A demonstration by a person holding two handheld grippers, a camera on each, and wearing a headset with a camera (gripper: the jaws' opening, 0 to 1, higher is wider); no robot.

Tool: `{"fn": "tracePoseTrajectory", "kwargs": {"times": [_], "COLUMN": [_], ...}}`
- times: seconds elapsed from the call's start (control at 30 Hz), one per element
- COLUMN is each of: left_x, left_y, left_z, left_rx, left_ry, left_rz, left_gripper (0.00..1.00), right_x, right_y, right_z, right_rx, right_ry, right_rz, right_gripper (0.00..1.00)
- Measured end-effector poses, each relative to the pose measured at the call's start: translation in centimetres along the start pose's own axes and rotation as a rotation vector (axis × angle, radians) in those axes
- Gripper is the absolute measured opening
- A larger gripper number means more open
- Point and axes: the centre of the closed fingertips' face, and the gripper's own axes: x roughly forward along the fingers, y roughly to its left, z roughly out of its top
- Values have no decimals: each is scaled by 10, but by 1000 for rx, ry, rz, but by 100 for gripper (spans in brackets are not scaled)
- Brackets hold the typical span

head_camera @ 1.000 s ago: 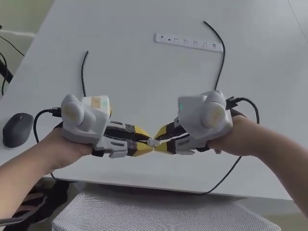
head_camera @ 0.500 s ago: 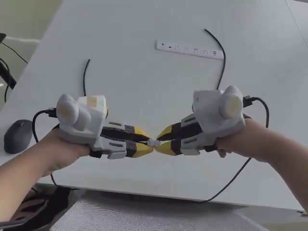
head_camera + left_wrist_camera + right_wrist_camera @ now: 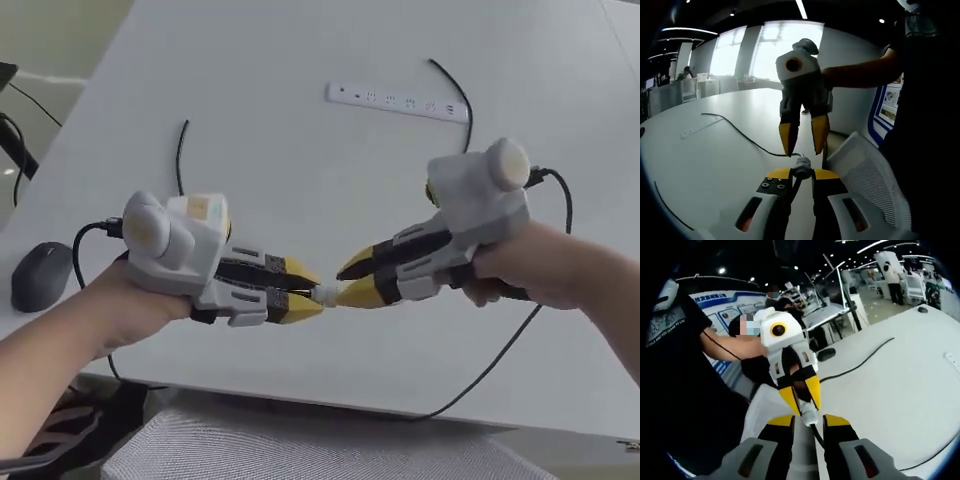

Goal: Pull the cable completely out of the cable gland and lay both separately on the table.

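White surface (image 3: 300, 150) stretches across the room, carrying a power strip (image 3: 396, 99) at the far side and a dark mouse (image 3: 36, 276) near the left edge. A grey mesh chair (image 3: 300, 445) sits just below the near edge.

The person holds both tools up off the surface, tip to tip, close to that near edge. The left gripper (image 3: 312, 292) is clenched on the small pale cable gland (image 3: 326, 294), which sits pinched between its yellow tips. The right gripper (image 3: 347, 284) comes in from the opposite side, angled slightly down. Its jaws stand apart, released, with the tips just beside the gland.

In the right gripper view, a thin black cable (image 3: 814, 432) runs out of the gland and down through the gap between that gripper's jaws. I cannot tell whether it touches either one. The cable is not yet pulled free of the gland, and neither piece lies on the surface.
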Motion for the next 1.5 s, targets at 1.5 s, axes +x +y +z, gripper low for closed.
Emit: {"fn": "tracePoseTrajectory", "kwargs": {"times": [1.5], "left_x": [-8], "left_y": [0], "left_z": [9], "left_rx": [-95], "left_ry": [-27], "left_rz": [-2], "left_gripper": [14], "right_x": [7], "right_y": [4], "right_z": [6], "right_rx": [-244], "right_ry": [-67], "right_rz": [-132], "right_gripper": [7]}}
